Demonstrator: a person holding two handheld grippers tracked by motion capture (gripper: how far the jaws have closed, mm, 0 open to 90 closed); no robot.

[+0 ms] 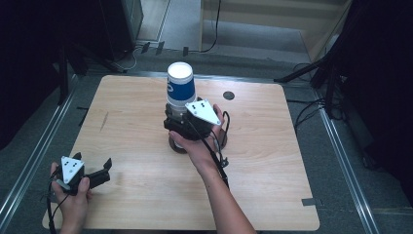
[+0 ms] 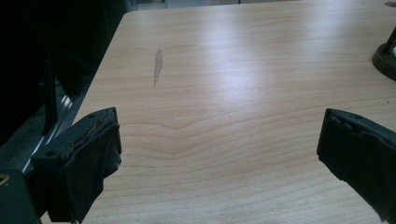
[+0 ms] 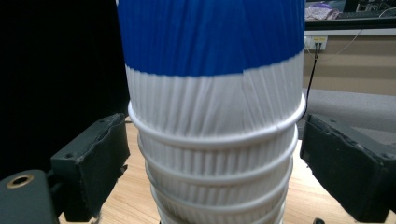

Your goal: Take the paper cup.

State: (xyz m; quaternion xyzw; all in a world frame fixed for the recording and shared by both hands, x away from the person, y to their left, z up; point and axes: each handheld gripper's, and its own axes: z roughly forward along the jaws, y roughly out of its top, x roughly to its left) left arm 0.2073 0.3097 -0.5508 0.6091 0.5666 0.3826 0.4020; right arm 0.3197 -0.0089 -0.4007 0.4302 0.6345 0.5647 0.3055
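Observation:
A stack of upside-down paper cups [image 1: 180,87], white with a blue band, stands on a dark round base [image 1: 175,146] at the table's middle. My right gripper [image 1: 175,122] comes at the stack from the near side, low on it. In the right gripper view its jaws sit on both sides of the ribbed cups [image 3: 210,93], pressed against the white rims, so my right gripper [image 3: 215,172] is shut on the stack. My left gripper [image 1: 93,161] rests open at the near left of the table, nothing between its jaws [image 2: 219,154].
The wooden table [image 1: 272,146] has a small dark hole [image 1: 228,95] behind the stack and a grey streak [image 2: 158,65] at its left. The dark base [image 2: 385,58] peeks in at the right of the left gripper view. Metal rails and cables run along the floor on both sides.

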